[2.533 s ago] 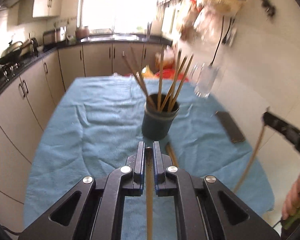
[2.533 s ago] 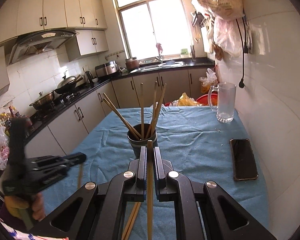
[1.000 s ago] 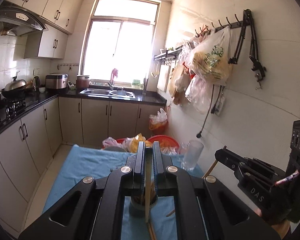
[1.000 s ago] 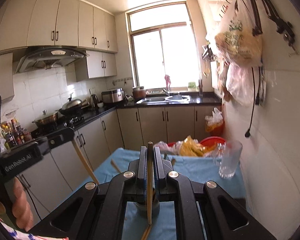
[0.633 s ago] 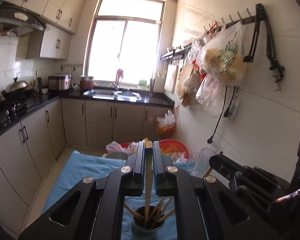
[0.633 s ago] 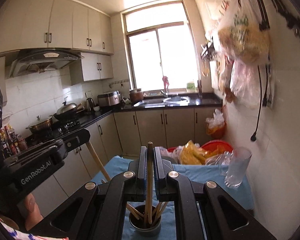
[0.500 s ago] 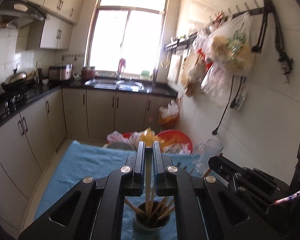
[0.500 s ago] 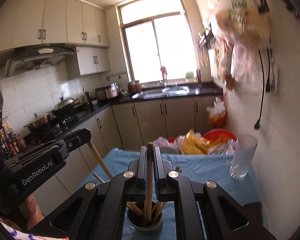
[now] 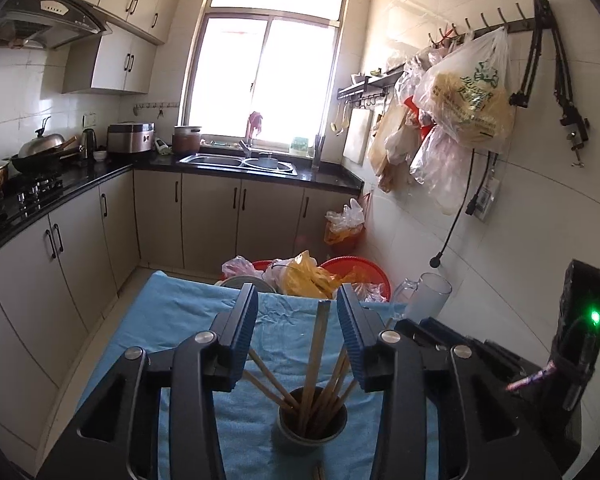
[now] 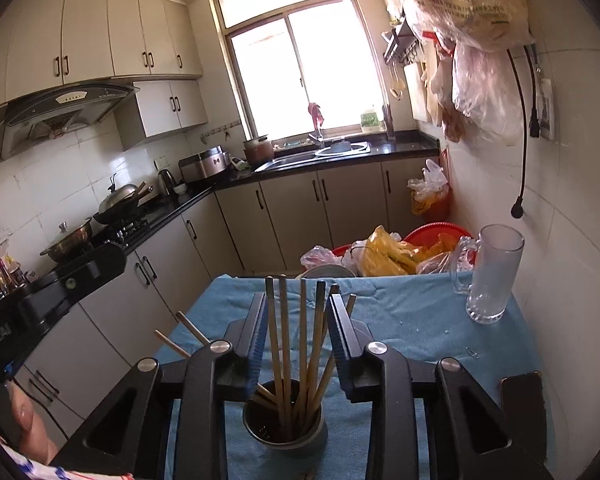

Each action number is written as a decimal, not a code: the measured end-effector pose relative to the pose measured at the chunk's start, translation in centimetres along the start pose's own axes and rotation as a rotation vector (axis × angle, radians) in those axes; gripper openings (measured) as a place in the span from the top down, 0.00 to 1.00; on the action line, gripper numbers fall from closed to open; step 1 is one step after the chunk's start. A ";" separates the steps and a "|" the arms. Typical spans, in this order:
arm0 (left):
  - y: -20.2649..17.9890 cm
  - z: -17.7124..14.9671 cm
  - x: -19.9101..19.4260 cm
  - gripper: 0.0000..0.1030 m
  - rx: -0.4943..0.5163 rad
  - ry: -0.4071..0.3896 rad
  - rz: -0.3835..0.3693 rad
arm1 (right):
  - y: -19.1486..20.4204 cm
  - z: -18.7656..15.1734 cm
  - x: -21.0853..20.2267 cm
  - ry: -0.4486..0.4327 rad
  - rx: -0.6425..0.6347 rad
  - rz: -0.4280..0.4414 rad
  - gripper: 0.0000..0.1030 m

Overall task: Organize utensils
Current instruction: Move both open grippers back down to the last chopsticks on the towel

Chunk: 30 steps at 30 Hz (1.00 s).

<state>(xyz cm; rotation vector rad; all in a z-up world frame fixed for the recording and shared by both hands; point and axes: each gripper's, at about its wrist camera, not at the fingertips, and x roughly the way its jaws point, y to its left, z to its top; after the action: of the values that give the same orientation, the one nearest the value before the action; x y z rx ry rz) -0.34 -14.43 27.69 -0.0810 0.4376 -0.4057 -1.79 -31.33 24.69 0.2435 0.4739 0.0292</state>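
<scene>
Both the left gripper [image 9: 297, 334] and right gripper [image 10: 297, 334] are opening, empty, above the chopsticks [image 10: 300, 344] standing in the cup [image 10: 286, 426] at lower centre.

A: Left wrist view: looking forward along the left gripper [image 9: 296, 344], tilted slightly down, close above the holder [image 9: 312, 426] at 6 o'clock, window [image 9: 268, 76] at 12.

B: Right wrist view: same heading, just as near, holder [image 10: 286, 424] again at 6 o'clock beneath the right gripper [image 10: 298, 340].

A: Shared: holder, blue cloth [image 9: 172, 320], glass mug [image 10: 492, 276], sink counter.
</scene>
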 end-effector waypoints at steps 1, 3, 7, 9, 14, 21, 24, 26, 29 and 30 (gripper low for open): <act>0.0 -0.1 -0.5 0.61 0.002 -0.001 -0.002 | 0.1 0.0 -0.5 -0.005 -0.003 -0.001 0.67; 0.1 -0.5 -1.7 0.58 0.005 -0.005 -0.003 | 0.1 -0.3 -1.6 -0.014 -0.004 -0.005 0.61; 0.5 -1.8 -4.3 0.49 0.015 -0.013 0.016 | -0.5 -1.3 -3.3 -0.013 0.002 -0.012 0.55; 0.8 -2.7 -5.5 0.44 0.026 -0.010 0.031 | -0.9 -2.0 -4.0 -0.007 0.010 -0.019 0.50; 1.6 -6.0 -7.2 0.39 0.052 0.046 0.079 | -2.4 -4.9 -5.3 0.039 0.050 -0.043 0.47; 3.4 -10.4 -7.3 0.39 0.016 0.170 0.135 | -3.7 -8.6 -5.9 0.108 0.081 -0.068 0.46; 4.1 -12.0 -7.5 0.39 0.004 0.195 0.194 | -3.8 -10.1 -6.1 0.127 0.079 -0.075 0.41; 4.6 -12.9 -7.5 0.39 -0.013 0.213 0.219 | -3.9 -11.3 -6.0 0.156 0.075 -0.075 0.41; 4.9 -13.9 -7.4 0.39 -0.017 0.238 0.244 | -4.0 -12.9 -5.6 0.191 0.077 -0.073 0.41; 5.0 -14.2 -7.4 0.39 -0.016 0.242 0.251 | -4.0 -13.5 -5.5 0.205 0.080 -0.072 0.41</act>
<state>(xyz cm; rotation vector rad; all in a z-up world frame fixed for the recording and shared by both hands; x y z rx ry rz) -10.67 -6.81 17.00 0.0083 0.6816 -0.1650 -12.93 -32.61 14.55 0.3030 0.6885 -0.0353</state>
